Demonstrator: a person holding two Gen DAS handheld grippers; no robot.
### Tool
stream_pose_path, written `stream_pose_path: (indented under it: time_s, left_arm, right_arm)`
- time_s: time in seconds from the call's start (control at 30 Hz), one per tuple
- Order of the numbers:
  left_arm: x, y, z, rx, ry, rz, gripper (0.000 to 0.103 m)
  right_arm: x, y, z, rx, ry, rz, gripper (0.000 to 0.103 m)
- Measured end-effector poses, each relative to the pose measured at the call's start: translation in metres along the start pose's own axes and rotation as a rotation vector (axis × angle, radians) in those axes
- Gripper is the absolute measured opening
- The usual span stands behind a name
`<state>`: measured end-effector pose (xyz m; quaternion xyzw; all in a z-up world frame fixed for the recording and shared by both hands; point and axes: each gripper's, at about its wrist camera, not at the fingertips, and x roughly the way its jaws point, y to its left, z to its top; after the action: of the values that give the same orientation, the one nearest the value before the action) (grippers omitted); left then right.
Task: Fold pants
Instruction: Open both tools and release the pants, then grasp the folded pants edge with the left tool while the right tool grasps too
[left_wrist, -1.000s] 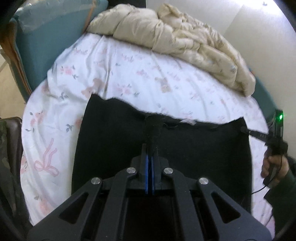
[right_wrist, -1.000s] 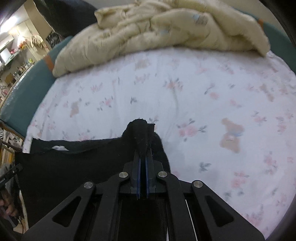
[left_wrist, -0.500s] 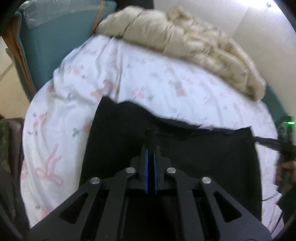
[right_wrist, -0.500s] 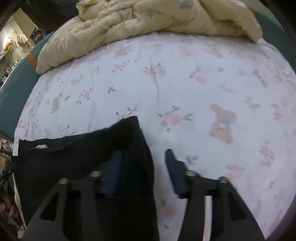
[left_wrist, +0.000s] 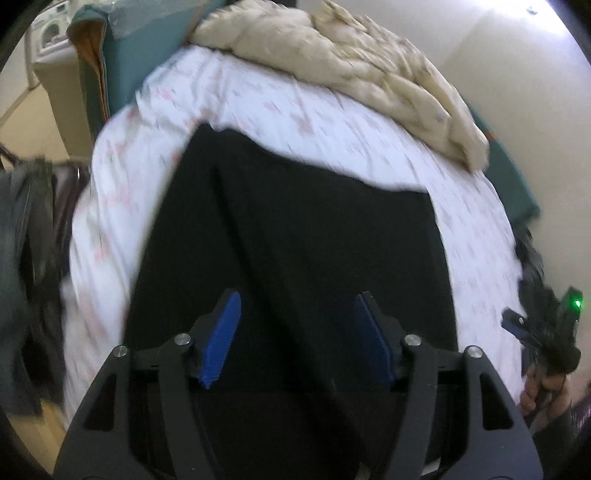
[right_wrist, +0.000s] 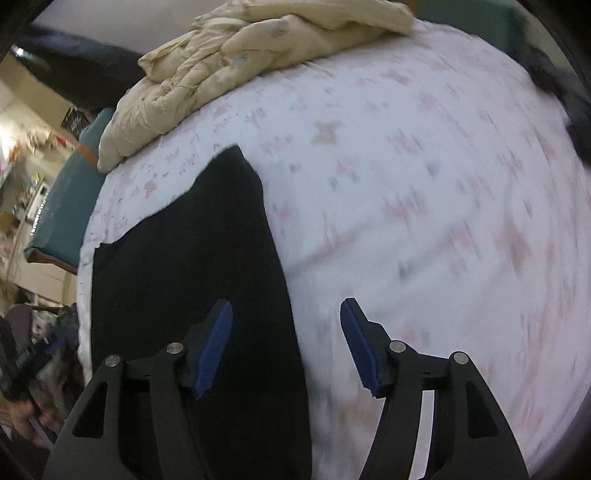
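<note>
Black pants lie flat on the floral bed sheet; in the right wrist view the pants fill the lower left. My left gripper hovers above the middle of the cloth, its jaws opening, with nothing gripped between the blue pads. My right gripper hangs over the pants' right edge, jaws opening too, holding nothing. The right gripper also shows at the far right of the left wrist view, held by a hand.
A cream quilt is bunched at the far side of the bed, also in the right wrist view. A teal headboard or cushion stands at the back left. Dark clothes hang at the left edge.
Both grippers let go of the pants' top edge and opened. Both pulled back toward the near side, so more black cloth now lies ahead of them.
</note>
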<state>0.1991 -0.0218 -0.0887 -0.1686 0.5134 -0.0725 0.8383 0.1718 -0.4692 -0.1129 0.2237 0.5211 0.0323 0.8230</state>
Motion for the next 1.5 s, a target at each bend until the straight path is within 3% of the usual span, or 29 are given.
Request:
stream_pose_path:
  time_s: [0.13,0.2,0.3,0.43,0.53,0.67,0.83,0.93,1.03,1.13,1.17,1.2,1.23,1.27,1.37,1.5]
  left_arm:
    - [-0.002,-0.014,-0.069,-0.046,0.098,-0.035,0.061]
    - [0.001,-0.016,-0.105,-0.112,0.128,-0.027,0.061]
    - [0.016,-0.026,-0.147,-0.197,0.191,-0.040,0.061]
    - [0.035,-0.068,-0.191,-0.078,0.279,-0.128,0.059]
    - [0.039,-0.085,-0.211,-0.006,0.283,-0.168,0.056]
    - [0.051,-0.101,-0.222,0.128,0.281,-0.191,0.054]
    - [0.056,-0.109,-0.226,0.183,0.247,-0.198,0.037]
    - [0.045,-0.114,-0.230,0.234,0.232,-0.254,0.036]
    - [0.039,-0.116,-0.228,0.255,0.213,-0.257,0.037]
    - [0.050,-0.115,-0.230,0.253,0.261,-0.247,0.036]
    - [0.056,-0.116,-0.232,0.266,0.294,-0.260,0.032]
    - [0.060,-0.117,-0.232,0.290,0.312,-0.261,0.016]
    - [0.063,-0.118,-0.232,0.314,0.308,-0.240,0.014]
    - [0.064,-0.118,-0.230,0.311,0.310,-0.258,0.012]
    - [0.057,-0.120,-0.222,0.278,0.296,-0.336,0.007]
    - [0.030,-0.127,-0.206,0.301,0.237,-0.399,0.005]
  right_arm:
    - [-0.009,-0.012,-0.055,0.035,0.101,-0.077,0.063]
    - [-0.012,-0.019,-0.079,0.062,0.152,-0.067,0.063]
    - [-0.027,-0.025,-0.108,0.078,0.152,-0.037,0.063]
    - [-0.030,-0.034,-0.135,0.107,0.165,0.028,0.063]
    - [-0.021,-0.039,-0.149,0.124,0.190,0.069,0.063]
    - [-0.012,-0.046,-0.152,0.120,0.233,0.094,0.063]
    - [0.003,-0.040,-0.156,0.056,0.270,0.114,0.063]
    - [0.006,-0.034,-0.161,0.023,0.280,0.140,0.062]
    - [0.010,-0.026,-0.164,-0.013,0.290,0.146,0.048]
    - [0.010,-0.018,-0.163,-0.054,0.265,0.108,0.028]
    - [0.010,-0.017,-0.162,-0.066,0.254,0.088,0.017]
    - [0.011,-0.017,-0.162,-0.072,0.257,0.073,0.015]
    - [0.012,-0.018,-0.162,-0.070,0.272,0.080,0.013]
    - [0.013,-0.019,-0.163,-0.072,0.281,0.089,0.005]
    - [0.006,-0.021,-0.163,-0.094,0.266,0.069,0.002]
    - [-0.028,-0.031,-0.150,-0.058,0.153,0.115,0.002]
